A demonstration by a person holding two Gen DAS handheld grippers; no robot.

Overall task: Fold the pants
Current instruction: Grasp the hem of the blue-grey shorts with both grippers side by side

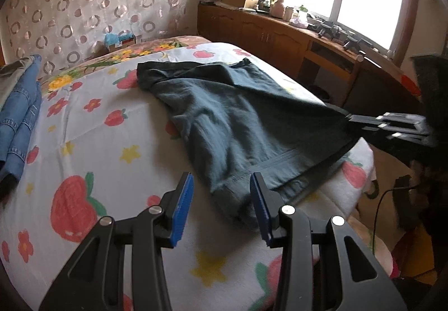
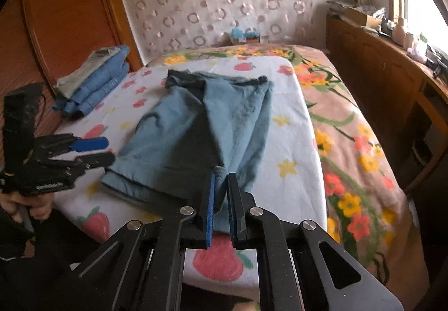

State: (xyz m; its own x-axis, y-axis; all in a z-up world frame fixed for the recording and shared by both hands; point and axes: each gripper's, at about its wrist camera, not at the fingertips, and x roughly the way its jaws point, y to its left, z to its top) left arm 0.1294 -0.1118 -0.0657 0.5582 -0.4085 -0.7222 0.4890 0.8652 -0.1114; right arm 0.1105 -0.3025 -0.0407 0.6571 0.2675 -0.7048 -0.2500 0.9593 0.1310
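Teal-grey pants (image 1: 232,120) lie on the strawberry-print sheet (image 1: 92,140) of the bed, waistband at the far end, legs toward me. My left gripper (image 1: 221,185) is open and empty, hovering just over the near left hem corner; it shows at the left of the right wrist view (image 2: 98,150). My right gripper (image 2: 221,185) is shut on the right hem corner of the pants (image 2: 201,126) and lifts that edge slightly. In the left wrist view the right gripper (image 1: 348,117) pinches the cloth at the bed's right edge.
A stack of folded jeans (image 2: 95,81) lies at the far left of the bed. A floral blanket (image 2: 350,126) covers the bed's right side. A wooden cabinet (image 1: 266,31) with clutter runs under the window. A wooden headboard (image 2: 67,11) stands left.
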